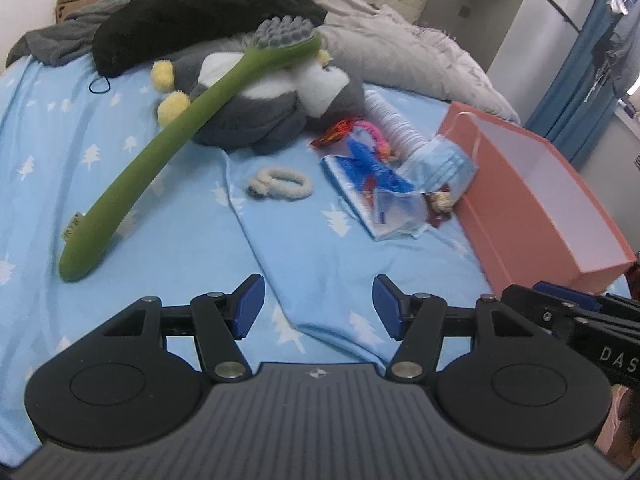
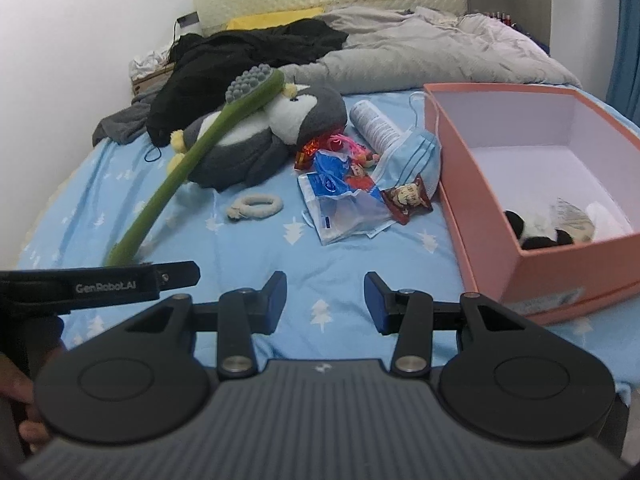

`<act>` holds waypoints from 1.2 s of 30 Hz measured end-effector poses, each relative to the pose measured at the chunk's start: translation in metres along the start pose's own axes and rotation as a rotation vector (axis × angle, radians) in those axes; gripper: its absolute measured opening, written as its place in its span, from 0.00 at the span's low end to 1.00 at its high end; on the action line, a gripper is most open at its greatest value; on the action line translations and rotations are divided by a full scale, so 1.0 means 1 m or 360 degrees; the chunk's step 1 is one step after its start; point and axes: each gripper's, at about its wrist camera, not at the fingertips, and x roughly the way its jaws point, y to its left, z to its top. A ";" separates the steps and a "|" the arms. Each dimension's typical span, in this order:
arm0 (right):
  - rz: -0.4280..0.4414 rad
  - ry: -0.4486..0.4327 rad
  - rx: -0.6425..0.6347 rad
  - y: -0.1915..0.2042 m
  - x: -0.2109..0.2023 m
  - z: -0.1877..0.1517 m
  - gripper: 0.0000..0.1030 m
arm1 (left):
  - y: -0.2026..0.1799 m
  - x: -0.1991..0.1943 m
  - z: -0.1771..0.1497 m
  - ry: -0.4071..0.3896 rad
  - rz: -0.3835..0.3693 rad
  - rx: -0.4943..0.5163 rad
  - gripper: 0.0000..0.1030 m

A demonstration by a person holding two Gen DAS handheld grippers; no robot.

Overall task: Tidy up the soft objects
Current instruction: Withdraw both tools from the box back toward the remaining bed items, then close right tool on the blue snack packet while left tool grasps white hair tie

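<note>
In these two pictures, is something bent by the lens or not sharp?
Left wrist view: fisheye curves the bed edge and the pink box; the masks look slightly soft. Right wrist view: same barrel bend, dark corners; the left gripper and right gripper are sharp; light is flat, shadows weak.

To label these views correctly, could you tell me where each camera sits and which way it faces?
Left wrist: on the left gripper, low over the bed, facing the penguin plush; right gripper's tip at right.
Right wrist: on the right gripper, facing the pink box; left gripper's tip at left.
Shared: plush, box, green brush, face mask.
</note>
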 end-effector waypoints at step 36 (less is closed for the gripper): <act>0.0042 0.0074 -0.0316 -0.001 0.195 0.068 0.42 | 0.033 0.184 0.072 -0.0002 0.0034 0.0460 0.59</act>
